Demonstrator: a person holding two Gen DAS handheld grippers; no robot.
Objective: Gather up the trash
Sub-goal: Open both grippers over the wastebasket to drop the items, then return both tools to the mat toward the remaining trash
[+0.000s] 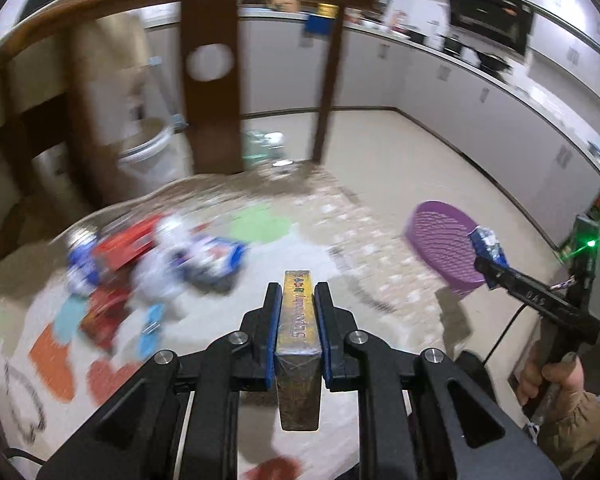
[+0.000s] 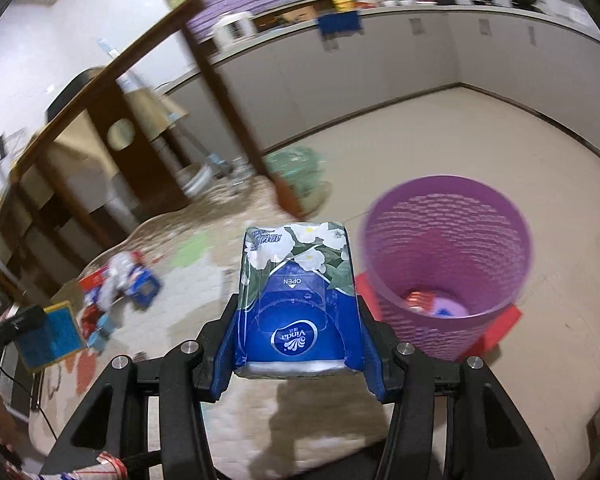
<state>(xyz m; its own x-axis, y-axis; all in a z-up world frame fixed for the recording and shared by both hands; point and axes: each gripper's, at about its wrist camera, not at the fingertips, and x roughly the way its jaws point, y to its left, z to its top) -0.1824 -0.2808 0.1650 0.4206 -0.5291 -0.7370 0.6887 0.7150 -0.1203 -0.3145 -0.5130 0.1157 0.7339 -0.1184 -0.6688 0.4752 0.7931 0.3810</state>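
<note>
My left gripper [image 1: 298, 292] is shut on a narrow yellow box [image 1: 299, 332], held above the rug; the box also shows at the left of the right wrist view [image 2: 54, 338]. My right gripper [image 2: 296, 280] is shut on a blue Vinda tissue pack [image 2: 296, 300], held just left of the purple mesh waste basket [image 2: 448, 256]. The basket has some wrappers at its bottom. In the left wrist view the basket [image 1: 446, 246] stands at the right, with the right gripper [image 1: 486, 250] and its pack in front of it. A pile of trash [image 1: 156, 256] lies on the rug, also seen in the right wrist view [image 2: 118, 280].
A wooden table with brown legs [image 1: 210, 92] stands beyond the rug [image 1: 340, 232]. A white bucket [image 1: 148, 152] and a green bag [image 2: 300, 176] sit near the table legs. White kitchen cabinets [image 1: 480, 112] line the far walls. Something red [image 2: 496, 330] lies under the basket.
</note>
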